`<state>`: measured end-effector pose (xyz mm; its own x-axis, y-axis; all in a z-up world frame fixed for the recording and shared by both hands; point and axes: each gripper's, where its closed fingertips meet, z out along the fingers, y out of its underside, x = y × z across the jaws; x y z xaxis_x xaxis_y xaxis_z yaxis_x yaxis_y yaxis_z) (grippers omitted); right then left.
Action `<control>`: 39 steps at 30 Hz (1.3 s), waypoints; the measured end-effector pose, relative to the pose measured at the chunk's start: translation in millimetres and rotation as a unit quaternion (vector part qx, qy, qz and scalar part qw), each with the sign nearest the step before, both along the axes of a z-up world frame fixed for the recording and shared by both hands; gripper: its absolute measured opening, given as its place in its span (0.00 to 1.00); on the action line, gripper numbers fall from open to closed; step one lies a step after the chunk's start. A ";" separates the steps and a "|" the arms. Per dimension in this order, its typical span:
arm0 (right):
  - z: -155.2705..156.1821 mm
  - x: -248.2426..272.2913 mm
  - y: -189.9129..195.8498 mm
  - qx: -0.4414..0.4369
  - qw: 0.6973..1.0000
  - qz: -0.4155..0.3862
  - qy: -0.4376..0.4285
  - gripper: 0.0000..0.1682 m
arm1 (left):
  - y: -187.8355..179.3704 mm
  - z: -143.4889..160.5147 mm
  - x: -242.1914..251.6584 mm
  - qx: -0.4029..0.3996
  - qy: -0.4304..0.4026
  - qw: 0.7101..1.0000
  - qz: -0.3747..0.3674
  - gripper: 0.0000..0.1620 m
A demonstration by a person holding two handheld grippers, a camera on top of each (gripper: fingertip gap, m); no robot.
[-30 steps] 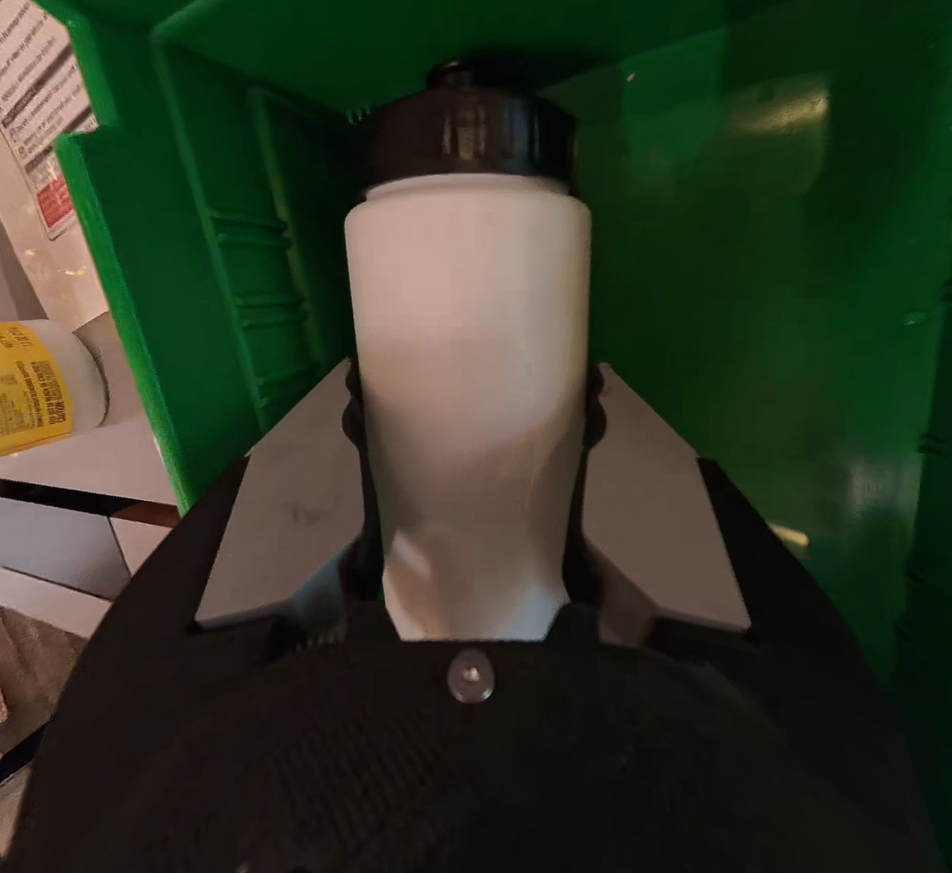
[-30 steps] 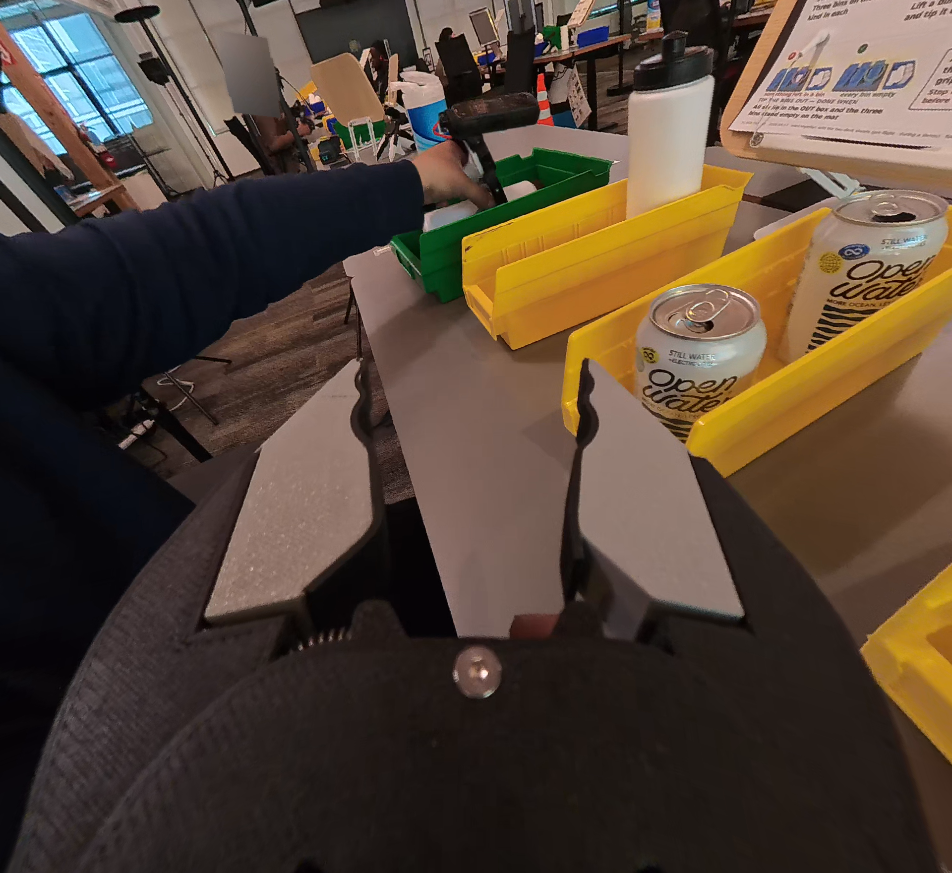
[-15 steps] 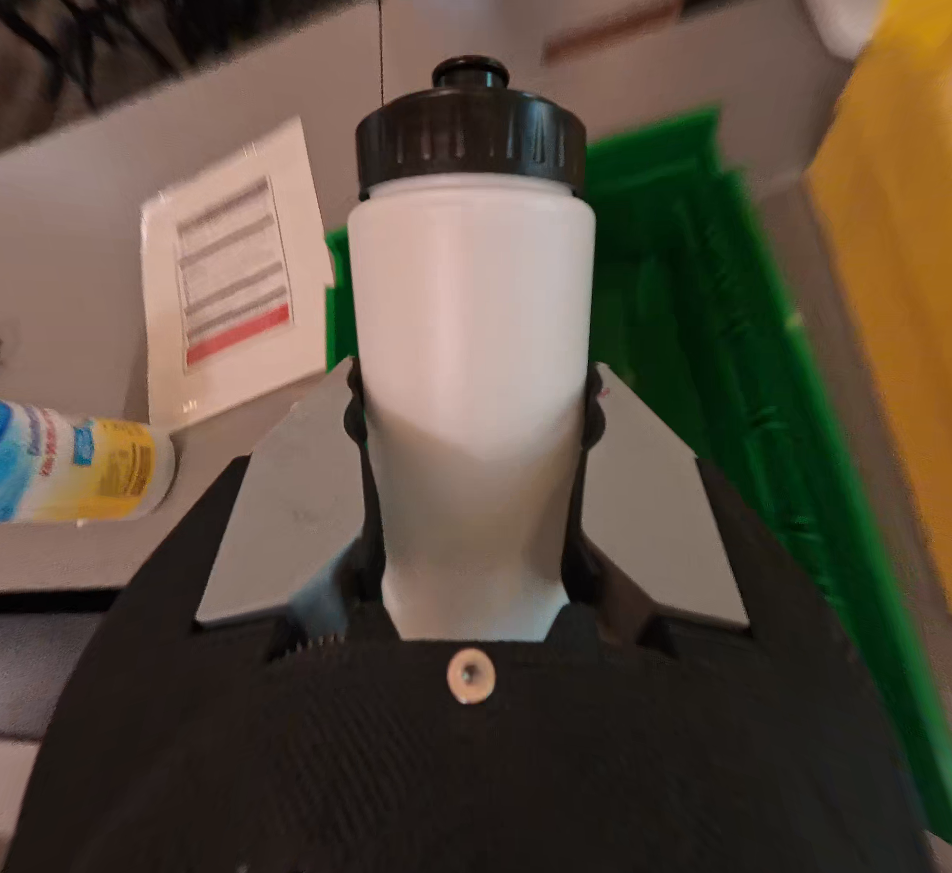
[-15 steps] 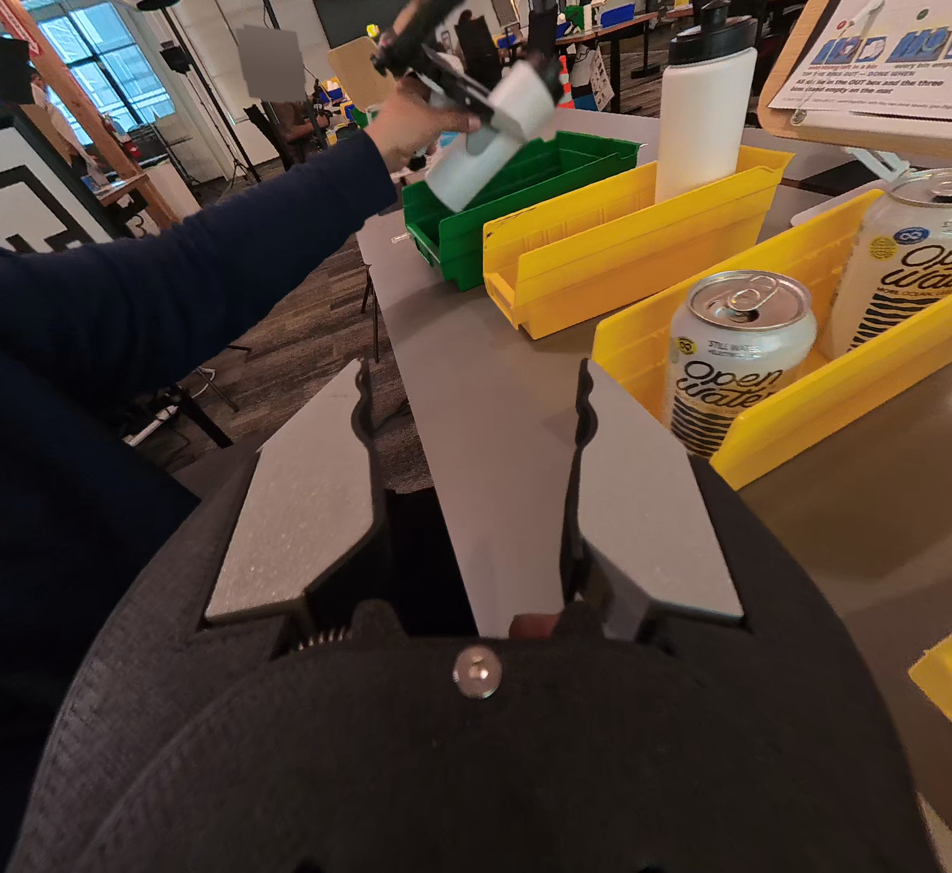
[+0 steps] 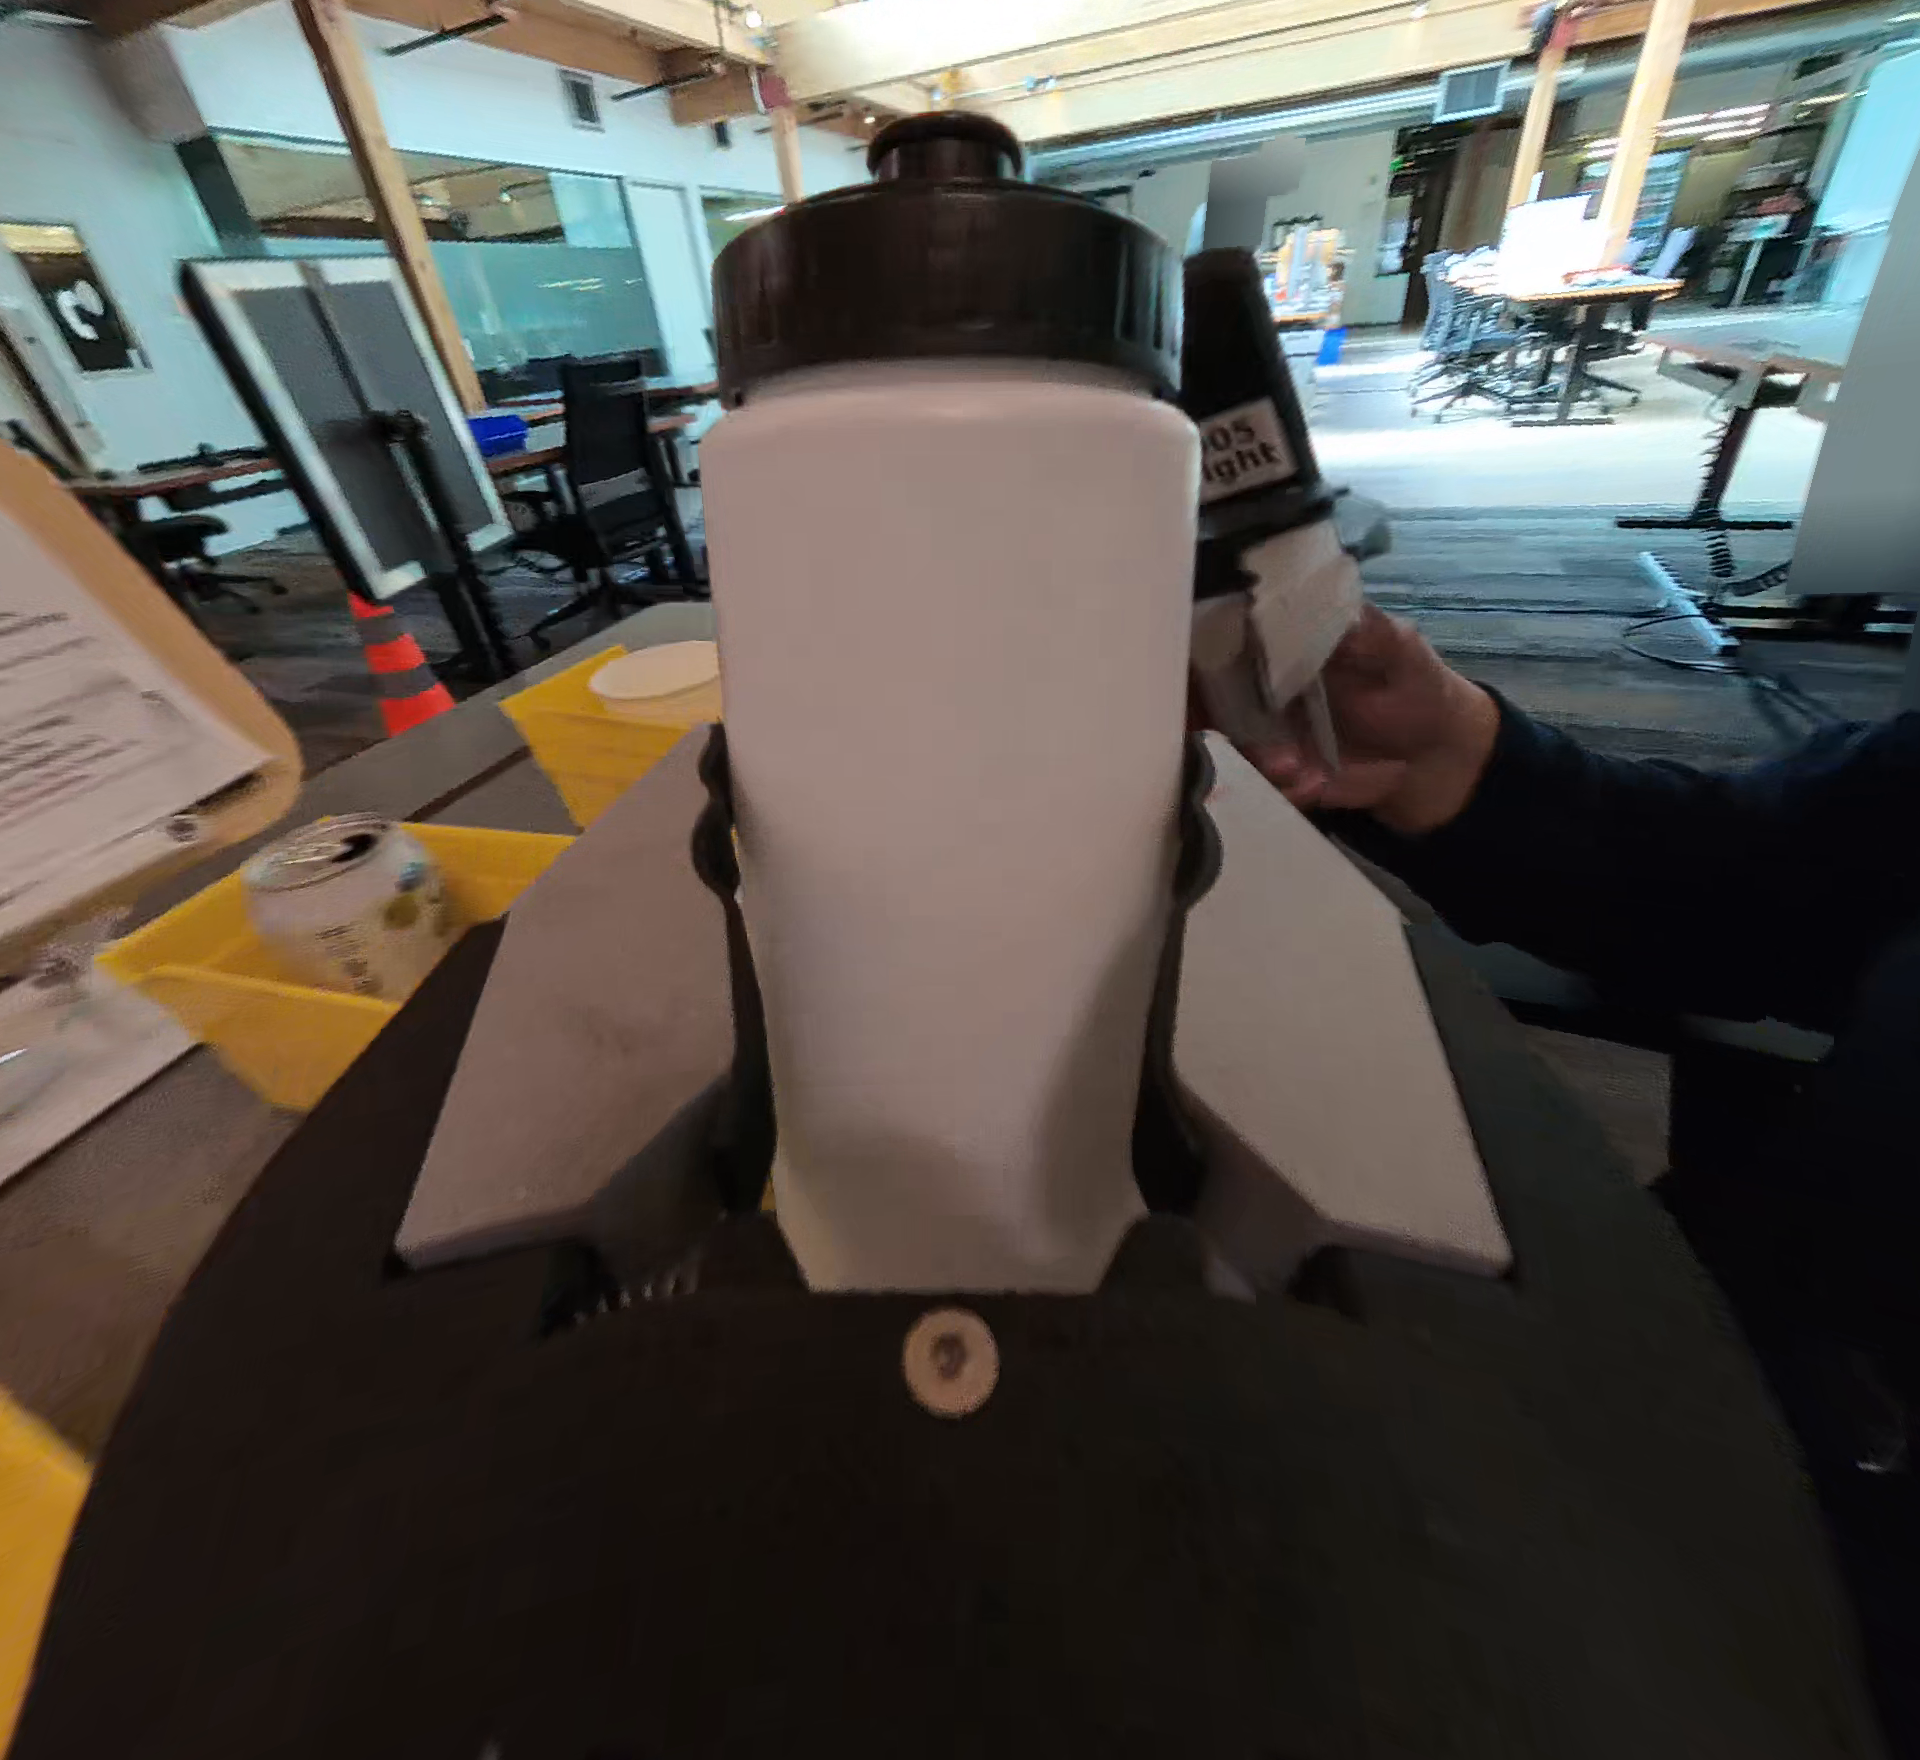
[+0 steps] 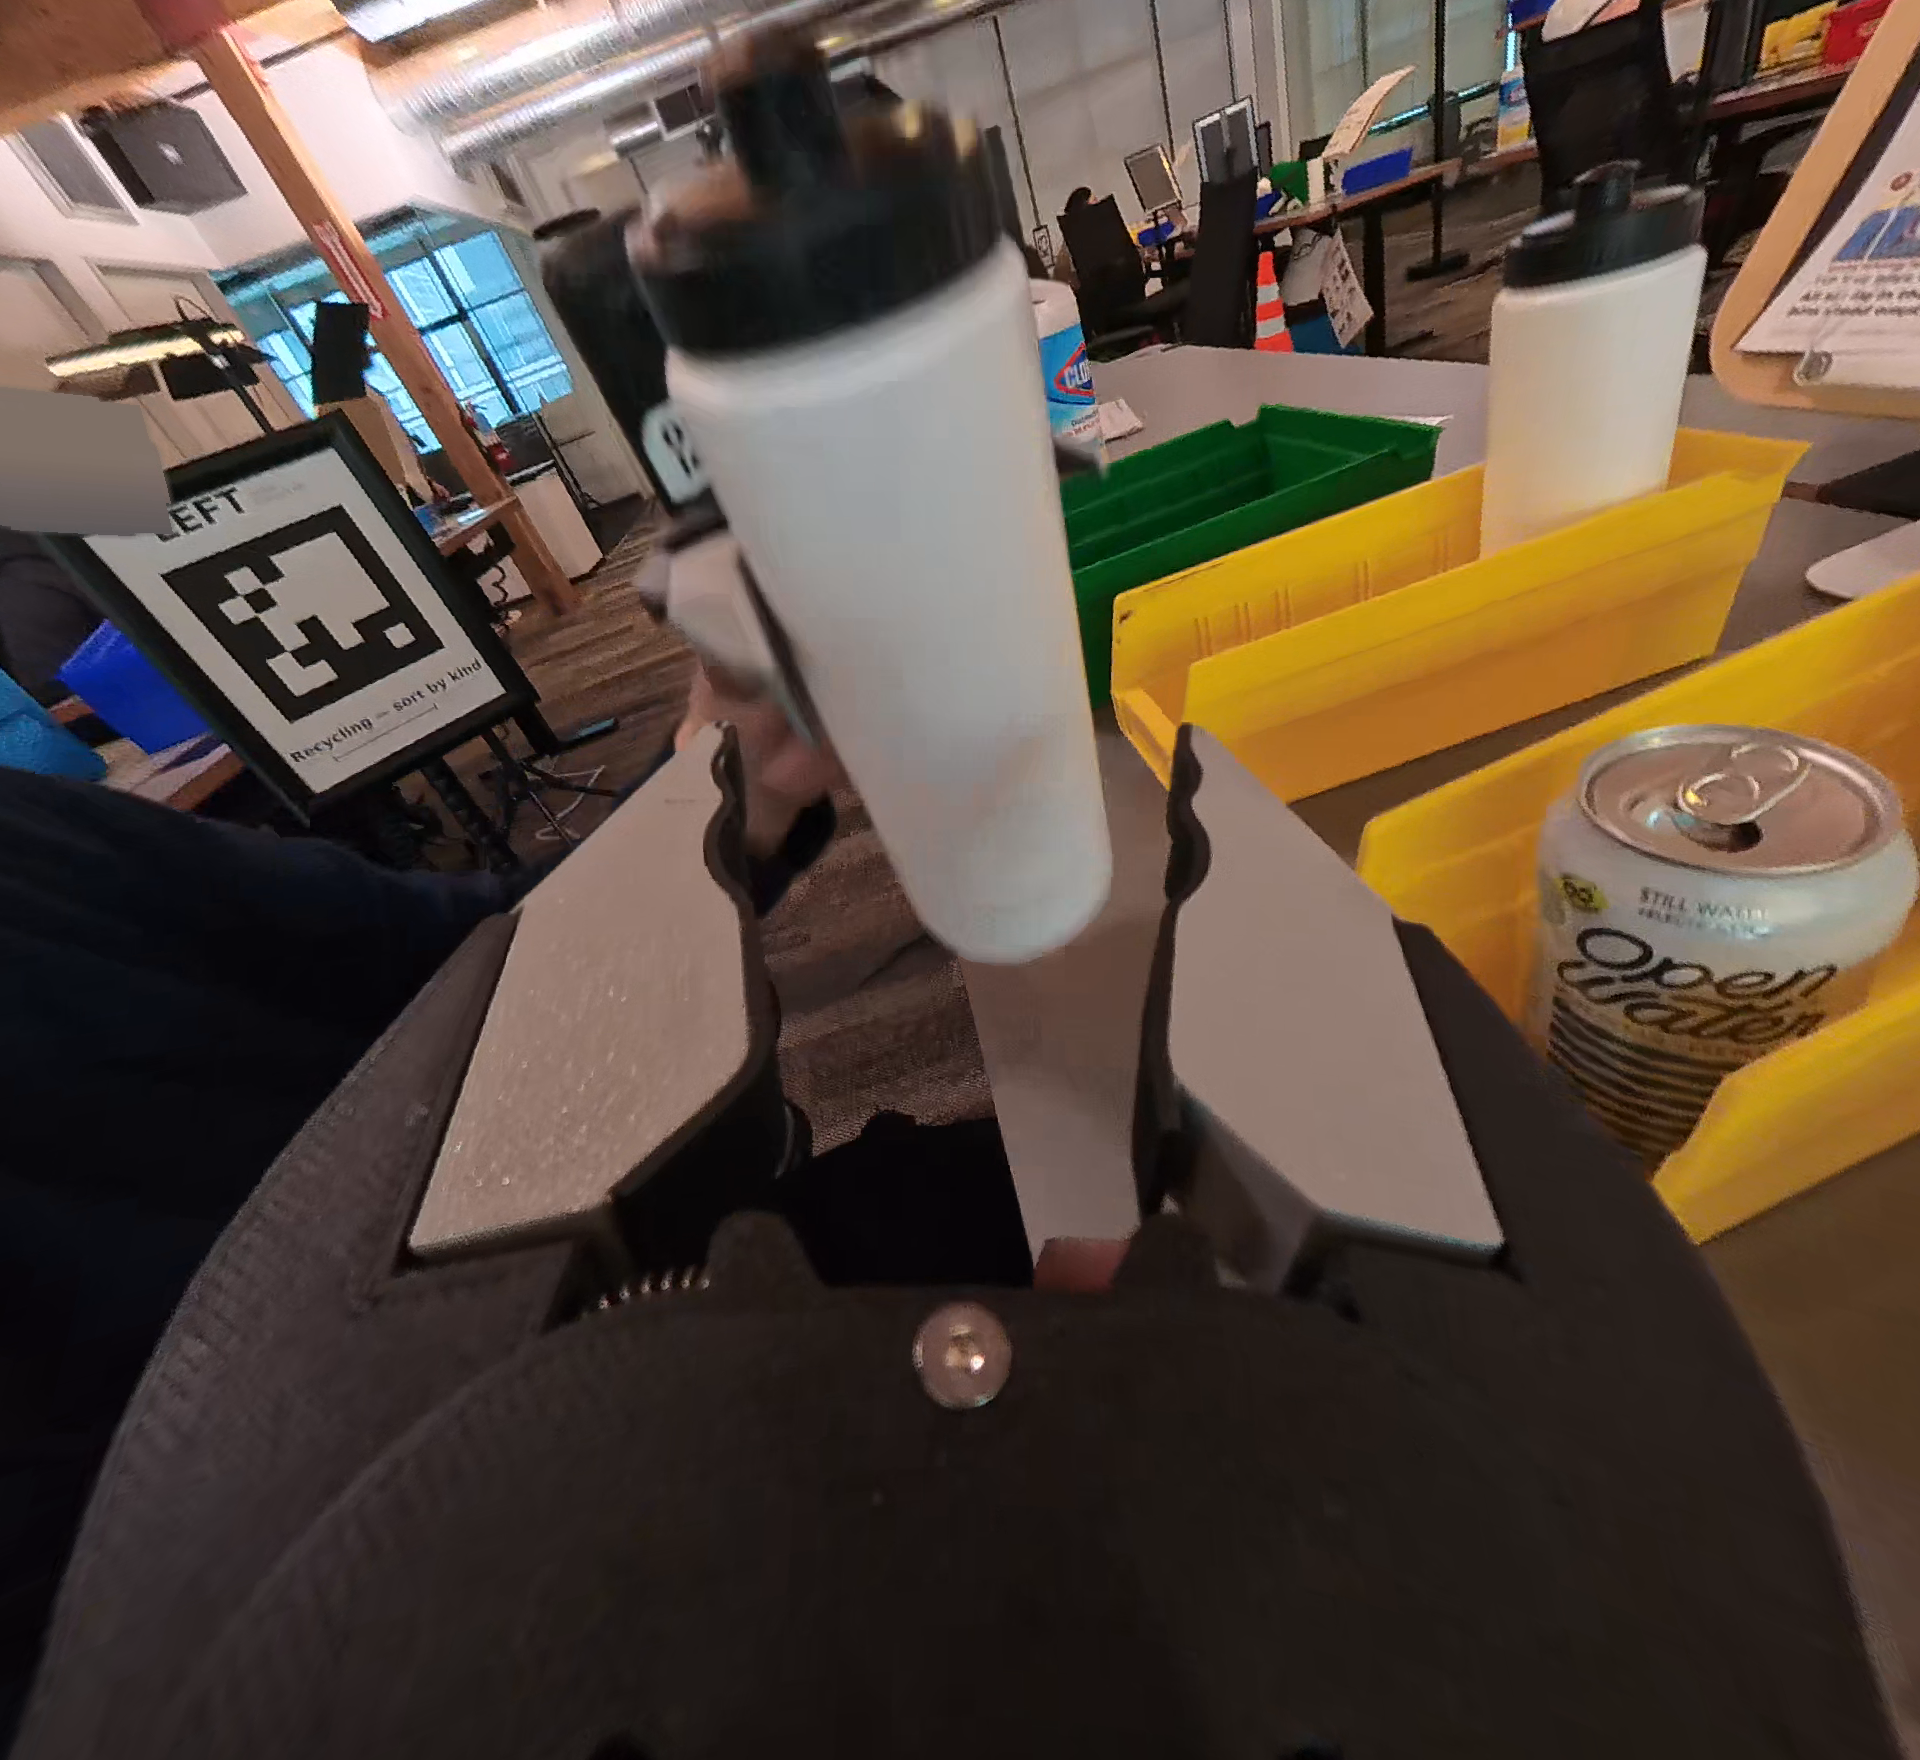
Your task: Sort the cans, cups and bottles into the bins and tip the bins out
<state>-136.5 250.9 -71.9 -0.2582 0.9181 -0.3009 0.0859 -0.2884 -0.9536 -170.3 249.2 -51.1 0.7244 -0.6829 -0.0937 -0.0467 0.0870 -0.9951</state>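
Between the two grey fingers of the left gripper (image 5: 951, 889) sits a white squeeze bottle (image 5: 951, 754) with a black screw cap (image 5: 940, 297). The fingers (image 5: 582, 1035) press its lower body from both sides, and the plastic is visibly pinched inward near the base. From the right wrist view the same bottle (image 6: 914, 588) is held in the air, cap uppermost and tilted slightly, clear of the grey table (image 6: 1060, 1118); the hand (image 6: 764, 754) gripping the left tool is partly hidden behind it, with a dark blue sleeve (image 6: 208, 931) running toward the lower left.

The right gripper (image 6: 956, 796) holds nothing; its jaws stand apart over the table's near edge. In the left wrist view this gripper (image 5: 1278, 609) appears beside the bottle, raised, with the person's right hand (image 5: 1392, 734) wrapped round its handle and the forearm extending to the right.

On the table, a green bin (image 6: 1195, 505) stands farthest. Beside it a yellow bin (image 6: 1403, 630) contains a second white bottle (image 6: 1579, 391), standing upright. A nearer yellow bin (image 6: 1766, 1139) contains an upright opened drinks can (image 6: 1704, 931). The left wrist view shows another can (image 5: 348, 900) in a yellow bin (image 5: 260, 1014), and a white cup (image 5: 655, 687) behind it. A clipboard with printed sheets (image 5: 94, 723) leans at the left.
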 end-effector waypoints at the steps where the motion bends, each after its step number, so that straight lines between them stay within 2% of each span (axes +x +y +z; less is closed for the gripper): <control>1: 3.0 -2.1 1.7 0.004 1.000 -0.001 0.001 0.48 | 3.9 -14.7 13.9 -0.003 -0.003 1.000 -0.015 0.52; 4: 6.1 -11.8 12.4 0.013 1.000 -0.010 0.004 0.49 | 24.3 -59.0 39.6 -0.062 0.007 0.997 -0.044 0.52; 5: 4.0 -15.1 15.3 0.009 1.000 -0.010 -0.001 0.52 | 30.8 -69.6 42.9 -0.071 0.014 0.996 -0.043 0.52; 9: -16.6 -24.5 28.8 0.023 0.999 -0.028 -0.034 0.48 | 46.9 -95.7 44.7 -0.086 0.024 0.995 -0.041 0.52; 14: -26.3 -27.2 36.7 0.066 0.995 -0.056 -0.053 0.47 | 57.2 -96.9 44.2 -0.093 0.029 0.995 -0.028 0.53; 19: -27.5 -24.6 31.2 0.061 0.996 -0.037 -0.057 0.48 | 52.8 -69.1 45.1 -0.061 0.013 0.998 -0.022 0.52; 31: -21.2 -20.5 15.5 0.035 0.998 0.014 -0.043 0.55 | 48.0 -72.5 49.5 -0.093 0.026 0.995 -0.013 0.57; 39: -22.3 -18.3 11.3 0.050 0.997 0.016 -0.053 0.59 | 45.2 -68.7 51.6 -0.072 0.047 0.996 0.004 0.53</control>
<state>-154.9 262.2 -94.2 -0.2598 0.9364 -0.2359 0.1949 -0.1885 -0.9625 -118.7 294.4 -119.7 0.7227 -0.6884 -0.0622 -0.1403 -0.0580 -0.9884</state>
